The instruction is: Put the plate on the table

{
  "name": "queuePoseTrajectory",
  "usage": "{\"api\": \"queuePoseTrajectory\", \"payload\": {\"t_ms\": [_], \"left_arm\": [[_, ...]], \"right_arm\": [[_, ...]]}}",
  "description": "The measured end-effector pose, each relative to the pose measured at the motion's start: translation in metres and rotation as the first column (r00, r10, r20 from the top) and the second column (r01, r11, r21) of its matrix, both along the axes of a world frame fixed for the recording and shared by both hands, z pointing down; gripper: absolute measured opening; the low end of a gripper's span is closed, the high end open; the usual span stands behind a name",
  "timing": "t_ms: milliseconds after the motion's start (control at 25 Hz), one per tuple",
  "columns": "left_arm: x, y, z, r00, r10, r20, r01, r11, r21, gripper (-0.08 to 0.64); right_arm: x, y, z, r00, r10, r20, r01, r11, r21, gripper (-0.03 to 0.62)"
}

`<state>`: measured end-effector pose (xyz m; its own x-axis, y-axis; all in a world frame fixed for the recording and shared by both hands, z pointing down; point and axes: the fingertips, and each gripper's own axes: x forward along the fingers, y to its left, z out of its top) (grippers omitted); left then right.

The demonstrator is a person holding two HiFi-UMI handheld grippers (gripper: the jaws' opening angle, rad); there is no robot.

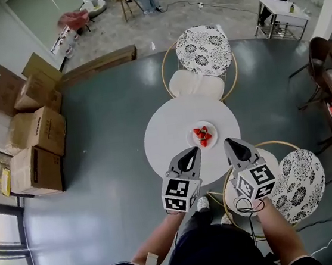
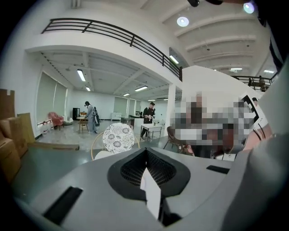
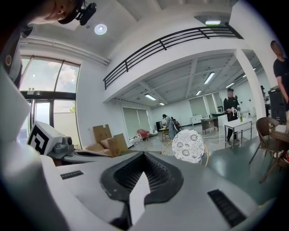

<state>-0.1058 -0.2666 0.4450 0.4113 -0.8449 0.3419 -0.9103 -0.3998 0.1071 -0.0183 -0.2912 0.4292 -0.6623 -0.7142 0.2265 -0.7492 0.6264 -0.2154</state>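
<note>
Grey left gripper [image 1: 187, 156] and right gripper [image 1: 238, 149] — black-and-white marker cubes [image 1: 179, 194], looped black cable [image 1: 244, 204] — dark clothing [image 1: 217, 256].

The plate [image 1: 213, 142] sits on the table [image 1: 166, 135] at mid-frame, right of the tabletop's middle, with one chair [image 1: 204, 49] above the table, another chair [image 1: 301, 184] at lower right, boxes [image 1: 37, 132] at far left, and the left gripper [image 1: 188, 154] and right gripper [image 1: 232, 143] side by side just below the plate.
</note>
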Motion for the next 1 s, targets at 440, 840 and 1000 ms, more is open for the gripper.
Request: {"api": "queuePoseTrajectory", "payload": {"t_ms": [440,840,1000], "left_arm": [[0.016,0.025,-0.032,0.991,0.054,-0.126,-0.051,0.998,0.03,0.006],[0.014,0.034,-0.038,0.989,0.058,-0.137,-0.051,0.997,0.056,0.006],[0.014,0.036,-0.038,0.989,0.054,-0.139,-0.047,0.998,0.051,0.006]], "right_arm": [[-0.022,0.021,-0.034,0.994,-0.105,0.029,0.102,0.992,0.069,0.005],[-0.028,0.03,-0.039,0.991,-0.129,0.027,0.126,0.988,0.09,0.005],[-0.029,0.033,-0.043,0.99,-0.136,0.027,0.133,0.986,0.097,0.005]]}}
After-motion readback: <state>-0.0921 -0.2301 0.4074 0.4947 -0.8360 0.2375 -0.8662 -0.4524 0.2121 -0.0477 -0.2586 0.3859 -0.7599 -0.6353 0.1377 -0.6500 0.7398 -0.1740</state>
